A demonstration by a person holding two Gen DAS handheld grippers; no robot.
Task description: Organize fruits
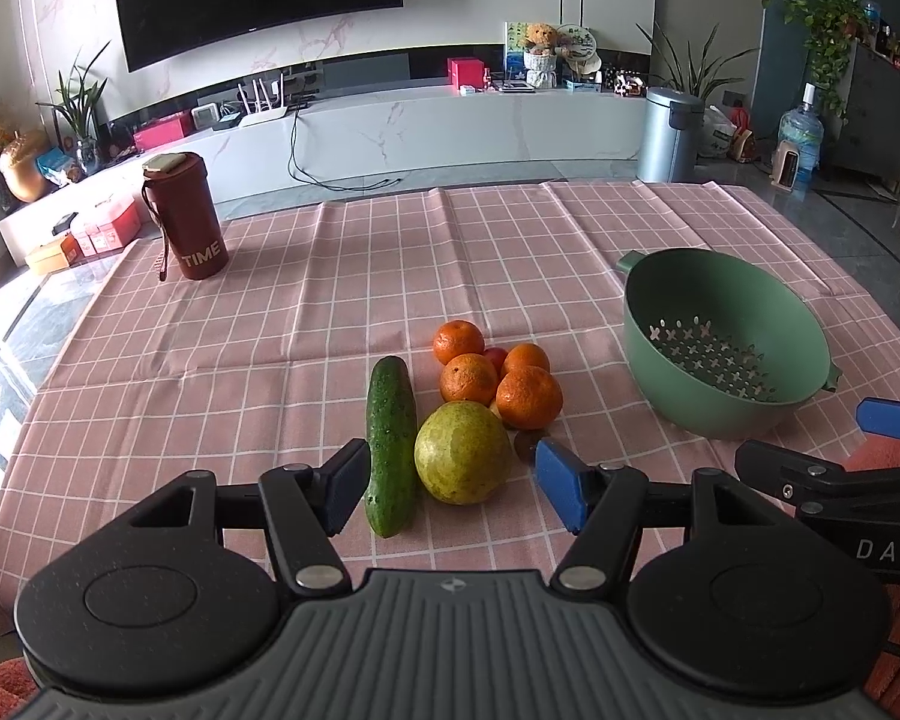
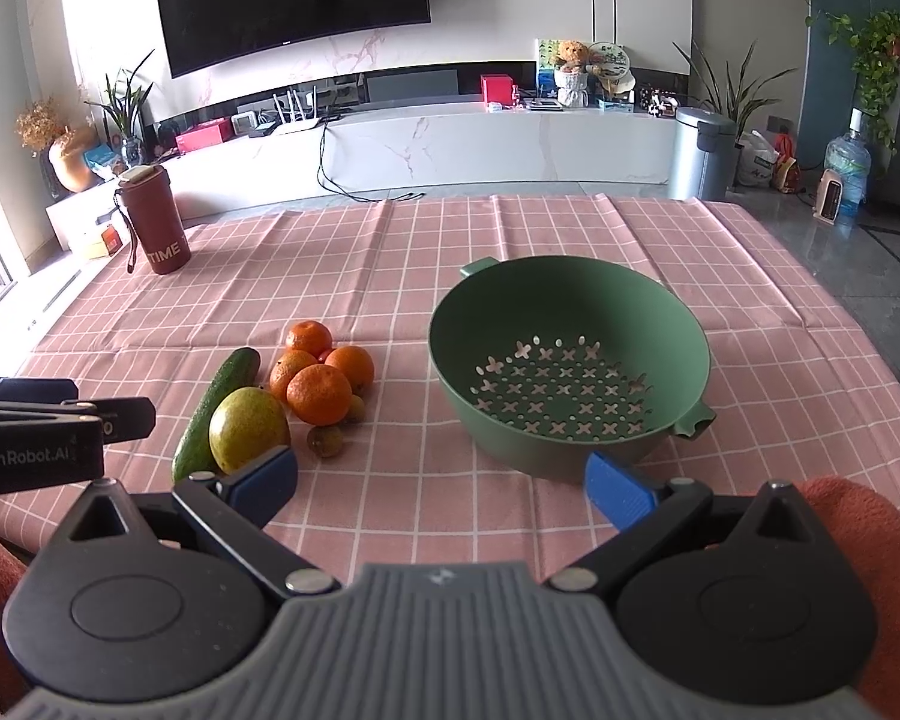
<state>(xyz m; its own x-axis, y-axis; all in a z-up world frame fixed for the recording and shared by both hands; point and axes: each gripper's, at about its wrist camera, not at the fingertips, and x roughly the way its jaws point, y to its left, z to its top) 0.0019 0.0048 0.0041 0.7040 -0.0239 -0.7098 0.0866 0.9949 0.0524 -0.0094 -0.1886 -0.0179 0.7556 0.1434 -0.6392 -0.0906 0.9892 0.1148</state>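
Both claws are standing wide and holding nothing: the left gripper (image 1: 453, 489) is facing the mango (image 1: 462, 453), the right gripper (image 2: 444, 483) the colander (image 2: 570, 324); bare tablecloth (image 2: 390, 510) is lying between.

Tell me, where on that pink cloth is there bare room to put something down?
Bare cloth runs between the red cup and the fruit pile, and along the far edge behind the colander. A narrower strip lies between the oranges and the colander. It is crowded around the cucumber, mango and oranges, which sit bunched together.
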